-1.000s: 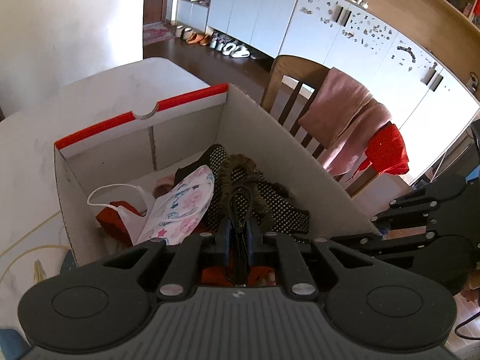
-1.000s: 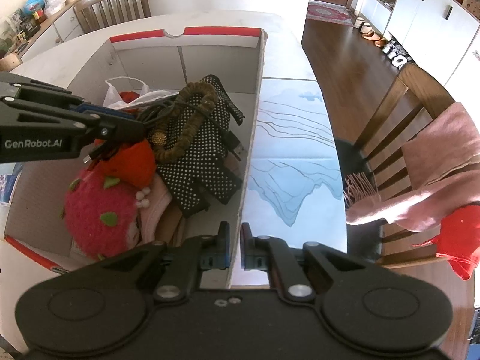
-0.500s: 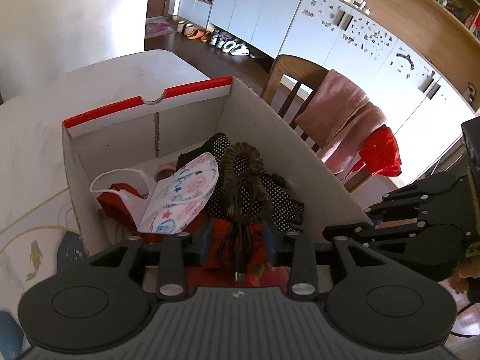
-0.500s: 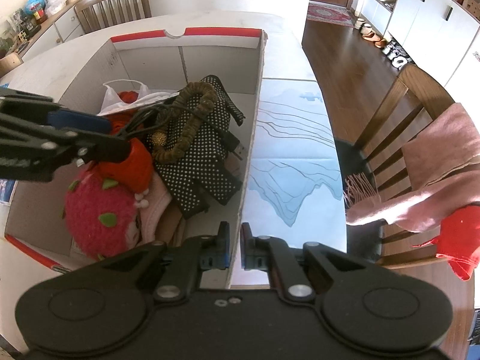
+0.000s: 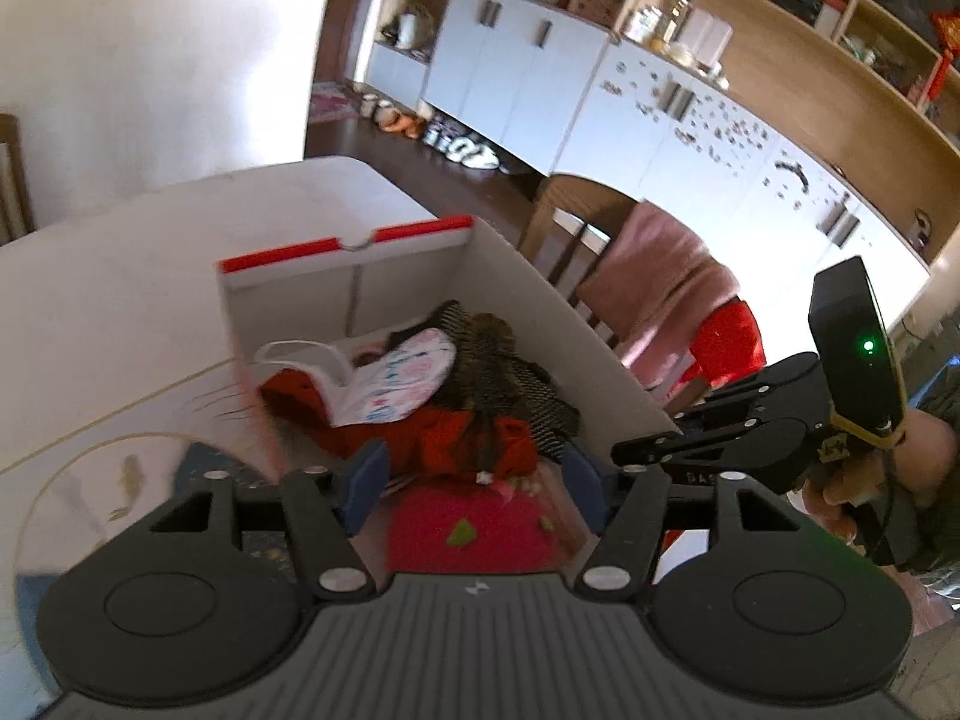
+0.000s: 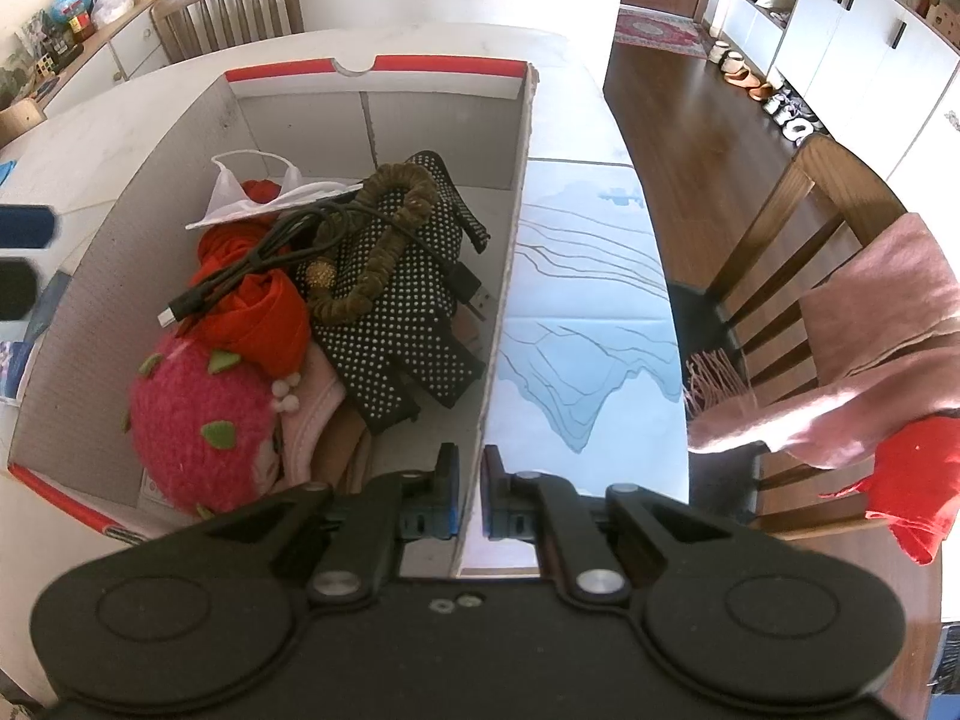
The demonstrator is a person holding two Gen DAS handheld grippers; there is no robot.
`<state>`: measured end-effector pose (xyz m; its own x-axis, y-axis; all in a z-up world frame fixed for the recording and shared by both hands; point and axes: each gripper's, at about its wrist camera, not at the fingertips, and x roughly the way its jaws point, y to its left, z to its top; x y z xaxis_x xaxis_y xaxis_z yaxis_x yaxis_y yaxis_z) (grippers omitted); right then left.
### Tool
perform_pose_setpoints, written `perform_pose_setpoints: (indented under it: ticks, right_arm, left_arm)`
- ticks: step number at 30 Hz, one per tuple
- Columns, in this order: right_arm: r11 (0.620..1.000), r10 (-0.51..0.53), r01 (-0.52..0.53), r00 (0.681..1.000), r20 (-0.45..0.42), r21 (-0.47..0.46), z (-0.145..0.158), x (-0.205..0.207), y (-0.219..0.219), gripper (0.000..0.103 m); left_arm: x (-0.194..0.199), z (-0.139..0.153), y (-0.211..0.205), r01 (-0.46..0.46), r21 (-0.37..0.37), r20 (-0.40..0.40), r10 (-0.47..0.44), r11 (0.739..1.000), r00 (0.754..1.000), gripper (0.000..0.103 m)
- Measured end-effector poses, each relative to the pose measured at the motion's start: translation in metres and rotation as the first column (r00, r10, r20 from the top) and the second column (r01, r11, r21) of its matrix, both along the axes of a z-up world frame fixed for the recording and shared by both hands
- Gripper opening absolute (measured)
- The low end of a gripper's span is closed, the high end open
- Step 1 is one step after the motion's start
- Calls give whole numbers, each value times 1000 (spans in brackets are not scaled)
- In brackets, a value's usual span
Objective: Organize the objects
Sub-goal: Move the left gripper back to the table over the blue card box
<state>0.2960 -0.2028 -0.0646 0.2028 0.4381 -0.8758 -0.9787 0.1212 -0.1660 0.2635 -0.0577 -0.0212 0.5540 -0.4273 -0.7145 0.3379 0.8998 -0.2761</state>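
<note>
A red-edged cardboard box (image 6: 384, 120) holds a pink plush (image 6: 198, 426), a red cloth (image 6: 258, 306), a black dotted pouch (image 6: 390, 312), a brown braided cord (image 6: 384, 240) and a white mask (image 6: 252, 198). A black cable (image 6: 252, 264) lies loose across the red cloth. My left gripper (image 5: 474, 480) hangs above the box's near end; its jaws are opening with nothing pressed between them. Its fingertips (image 6: 24, 228) show at the right wrist view's left edge. My right gripper (image 6: 471, 492) is shut on the box's right wall.
A wooden chair (image 6: 780, 252) draped with a pink cloth (image 6: 870, 330) and a red cloth (image 6: 918, 480) stands right of the table. A blue-printed mat (image 6: 582, 324) lies beside the box. A second chair (image 6: 228, 6) stands behind. A hand (image 5: 924, 444) holds the right gripper.
The left gripper opened, let go of the black cable, and pulled back and up out of the box. The cable now rests on the red cloth. The right gripper stayed still.
</note>
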Motion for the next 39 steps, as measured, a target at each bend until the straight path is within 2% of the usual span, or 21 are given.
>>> perform_pose_setpoints:
  ticks: [6,13,16,21,27,31,39]
  right_arm:
    - [1000,4,-4,1000,12,-1,1,-2,-1,6]
    - [1000,8,-8,1000,20,-5,0,-4,0,6]
    - [1000,10,-10,1000,24,-6,0,-5,0,6]
    - [1000,15,-14,1000,25,-12,1,-4,0,6]
    - [1000,14,-14,999,31,-14,1,-5,0,6]
    - [1000,13,-13,999,31,-15,1,-5,-1,6]
    - [1000,10,-9,999,37,-19,0,-6,-1,6]
  left_arm:
    - [-26,6,40,-92,36,26,91,995,995,74]
    - [-54,-6,94,-241,46,-25,242,969,970,82]
    - [-68,-13,114,-305,77,-30,308,949,951,88]
    - [-83,-36,147,-424,116,-72,433,898,898,100]
    - [-91,-68,159,-447,196,-97,471,873,877,102]
    - [-92,-88,155,-438,249,-100,473,864,875,102]
    - [-79,-112,153,-459,256,-114,498,851,860,102]
